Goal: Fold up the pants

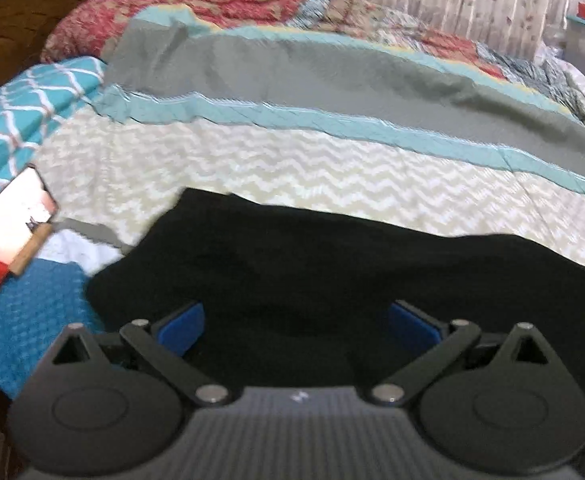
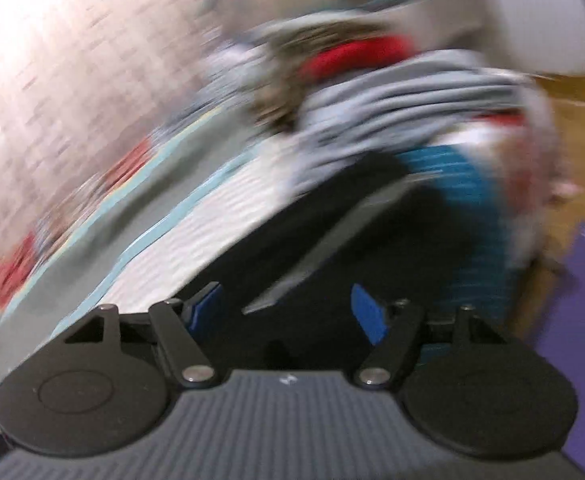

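The black pants (image 1: 332, 280) lie spread across the near part of the bed, dark and almost featureless. My left gripper (image 1: 296, 326) hovers just over them, its blue pads (image 1: 180, 328) wide apart and open, with no cloth pinched. The right wrist view is smeared by motion. There the pants (image 2: 332, 240) run diagonally up to the right, crossed by a grey band (image 2: 312, 256). My right gripper (image 2: 288, 312) is over them, open, its blue pads (image 2: 368, 316) well apart. Whether the pads touch the cloth I cannot tell.
The bed has a chevron quilt (image 1: 292, 168) with grey and teal stripes. A lit phone (image 1: 12, 232) lies at the left beside a teal blanket (image 1: 32, 328). A pile of folded clothes (image 2: 412, 92) sits beyond the pants, with wooden floor (image 2: 572, 120) and a purple mat (image 2: 580, 320) to the right.
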Action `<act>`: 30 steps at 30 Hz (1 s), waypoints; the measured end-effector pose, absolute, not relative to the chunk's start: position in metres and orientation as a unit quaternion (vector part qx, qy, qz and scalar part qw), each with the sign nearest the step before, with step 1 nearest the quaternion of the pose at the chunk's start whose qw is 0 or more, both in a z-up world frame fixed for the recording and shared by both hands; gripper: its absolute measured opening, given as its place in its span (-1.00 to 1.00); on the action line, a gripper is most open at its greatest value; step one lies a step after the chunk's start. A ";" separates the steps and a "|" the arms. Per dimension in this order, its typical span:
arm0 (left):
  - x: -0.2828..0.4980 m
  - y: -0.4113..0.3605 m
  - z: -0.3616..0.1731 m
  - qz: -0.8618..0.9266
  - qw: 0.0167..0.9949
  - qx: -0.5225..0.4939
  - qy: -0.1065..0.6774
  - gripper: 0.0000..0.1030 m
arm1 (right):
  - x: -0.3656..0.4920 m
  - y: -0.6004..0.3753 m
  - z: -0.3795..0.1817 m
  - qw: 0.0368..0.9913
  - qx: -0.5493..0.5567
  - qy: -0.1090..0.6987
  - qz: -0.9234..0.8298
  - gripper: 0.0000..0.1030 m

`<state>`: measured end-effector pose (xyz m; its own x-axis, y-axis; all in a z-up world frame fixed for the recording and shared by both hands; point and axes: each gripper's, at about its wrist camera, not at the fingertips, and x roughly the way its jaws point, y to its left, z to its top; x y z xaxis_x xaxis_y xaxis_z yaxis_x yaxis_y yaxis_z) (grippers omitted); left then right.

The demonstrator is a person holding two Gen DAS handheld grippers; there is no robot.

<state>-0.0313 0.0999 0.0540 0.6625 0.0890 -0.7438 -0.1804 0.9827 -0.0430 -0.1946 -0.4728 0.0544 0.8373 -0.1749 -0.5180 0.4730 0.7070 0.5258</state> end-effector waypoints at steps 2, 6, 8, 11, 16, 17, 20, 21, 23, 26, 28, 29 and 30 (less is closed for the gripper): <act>-0.024 0.087 0.048 0.067 0.902 -0.055 0.423 0.97 | -0.215 -0.498 0.044 0.882 0.366 0.203 -0.218 0.39; -0.019 0.054 0.042 0.041 0.893 -0.045 0.445 0.97 | -0.220 -0.525 0.019 0.859 0.420 0.184 -0.227 0.41; -0.020 0.041 0.042 0.033 0.893 -0.033 0.448 0.97 | -0.214 -0.534 0.007 0.850 0.448 0.172 -0.218 0.41; -0.019 0.031 0.042 0.030 0.890 -0.022 0.454 0.97 | -0.200 -0.540 -0.002 0.842 0.474 0.153 -0.210 0.39; -0.022 0.030 0.039 0.039 0.883 -0.032 0.467 0.97 | -0.195 -0.534 0.006 0.848 0.467 0.157 -0.198 -0.43; -0.024 0.031 0.039 0.040 0.883 -0.035 0.467 0.97 | -0.196 -0.528 0.014 0.858 0.446 0.158 -0.199 -0.49; -0.025 0.034 0.038 0.041 0.883 -0.037 0.467 0.97 | -0.198 -0.516 0.035 0.886 0.388 0.163 -0.195 -0.56; -0.025 0.034 0.040 0.040 0.883 -0.039 0.466 0.97 | -0.197 -0.512 0.041 0.892 0.376 0.163 -0.192 -0.56; -0.025 0.034 0.040 0.038 0.884 -0.045 0.464 0.97 | -0.195 -0.507 0.050 0.898 0.359 0.165 -0.193 -0.57; -0.027 0.036 0.040 0.032 0.885 -0.053 0.461 0.97 | -0.192 -0.500 0.060 0.905 0.347 0.164 -0.183 -0.59; -0.029 0.038 0.040 0.026 0.886 -0.058 0.459 0.96 | -0.191 -0.490 0.069 0.913 0.338 0.164 -0.161 -0.59; -0.029 0.039 0.040 0.021 0.886 -0.065 0.459 0.89 | -0.189 -0.484 0.076 0.918 0.333 0.162 -0.145 -0.59; -0.029 0.040 0.041 0.012 0.885 -0.075 0.459 0.86 | -0.187 -0.475 0.084 0.923 0.326 0.162 -0.125 -0.59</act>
<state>-0.0288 0.0405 0.0410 0.5785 -0.0466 -0.8143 -0.0903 0.9886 -0.1208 -0.1865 -0.4753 0.0838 0.9162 -0.1244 -0.3809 0.3361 0.7560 0.5617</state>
